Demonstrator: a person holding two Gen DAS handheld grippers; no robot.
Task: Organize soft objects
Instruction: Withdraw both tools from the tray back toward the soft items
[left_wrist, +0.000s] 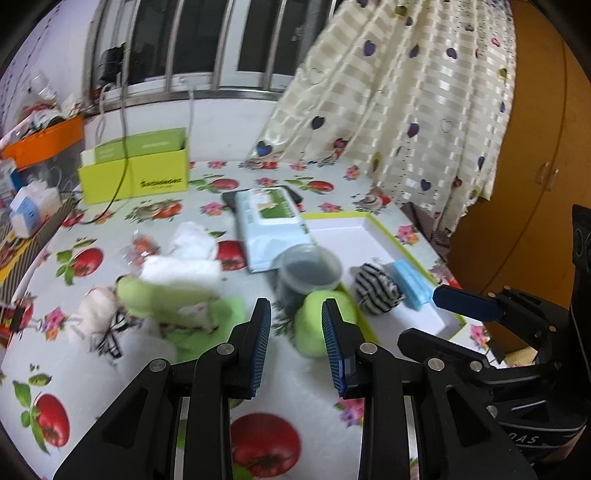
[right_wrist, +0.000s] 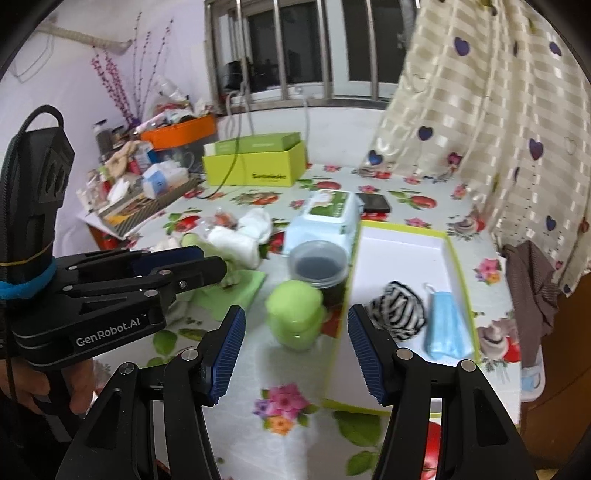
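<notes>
A shallow white tray with a lime rim (left_wrist: 417, 254) (right_wrist: 456, 266) lies on the table's right side. It holds a black-and-white striped cloth (left_wrist: 376, 290) (right_wrist: 400, 310) and a blue face mask (left_wrist: 412, 286) (right_wrist: 443, 325). A soft green object (left_wrist: 314, 328) (right_wrist: 295, 314) sits just left of the tray. My left gripper (left_wrist: 297, 350) is open above the table, its right finger in front of the green object. My right gripper (right_wrist: 295, 354) is open and empty just in front of it. White folded cloths (left_wrist: 181, 269) (right_wrist: 240, 242) and a green cloth pile (left_wrist: 166, 295) lie to the left.
A lidded plastic jar (left_wrist: 308, 273) (right_wrist: 317, 264) stands behind the green object. A wipes pack (left_wrist: 267, 225) (right_wrist: 325, 218), a dark phone (right_wrist: 375, 203) and a lime box (left_wrist: 135, 173) (right_wrist: 255, 162) sit farther back. Clutter fills the left side; a curtain (left_wrist: 406, 92) hangs at the right.
</notes>
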